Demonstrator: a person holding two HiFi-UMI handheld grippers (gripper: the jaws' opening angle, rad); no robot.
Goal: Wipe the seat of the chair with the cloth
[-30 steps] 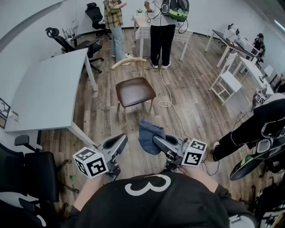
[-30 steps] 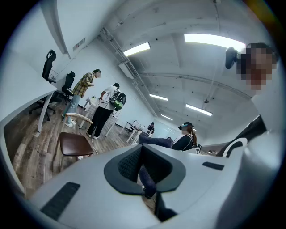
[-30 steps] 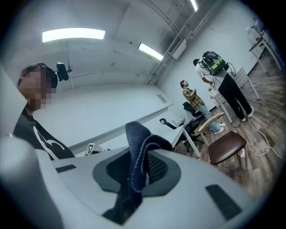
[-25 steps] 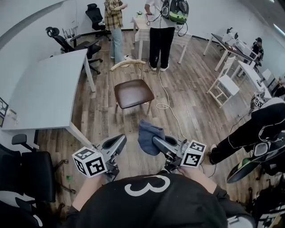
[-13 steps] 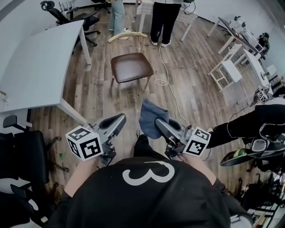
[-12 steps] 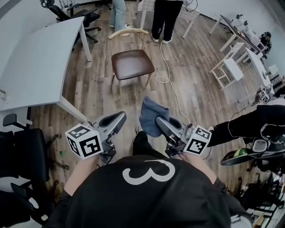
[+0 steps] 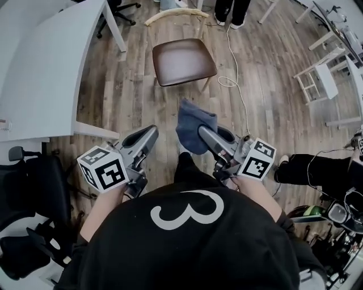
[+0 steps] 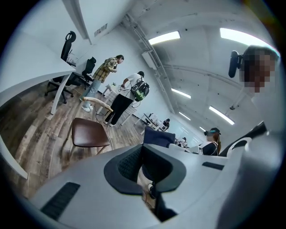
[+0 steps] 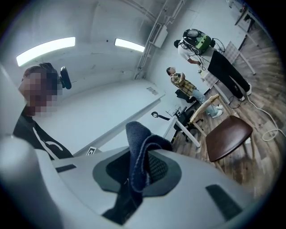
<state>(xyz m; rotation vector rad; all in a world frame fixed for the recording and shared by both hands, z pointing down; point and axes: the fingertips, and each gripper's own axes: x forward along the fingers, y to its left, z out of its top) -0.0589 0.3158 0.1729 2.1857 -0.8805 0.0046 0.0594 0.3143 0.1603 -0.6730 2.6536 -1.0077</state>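
From my right gripper (image 7: 211, 133), the dark blue cloth (image 7: 193, 119) went down between the closed jaws, and its lower end was lost behind them. Ahead of both tools, the wooden chair with the brown seat (image 7: 182, 54) had its pale curved backrest (image 7: 165, 15) cut by the head view's top edge, and its far legs were hidden under the seat. The people (image 7: 233, 12) beyond it showed only as lower legs and shoes. Left of my left gripper (image 7: 145, 136), the white table (image 7: 39, 62) was cut off by the picture's edge.

Right gripper (image 7: 207, 135) clamps cloth (image 7: 191, 121); chair (image 7: 183, 54) ahead
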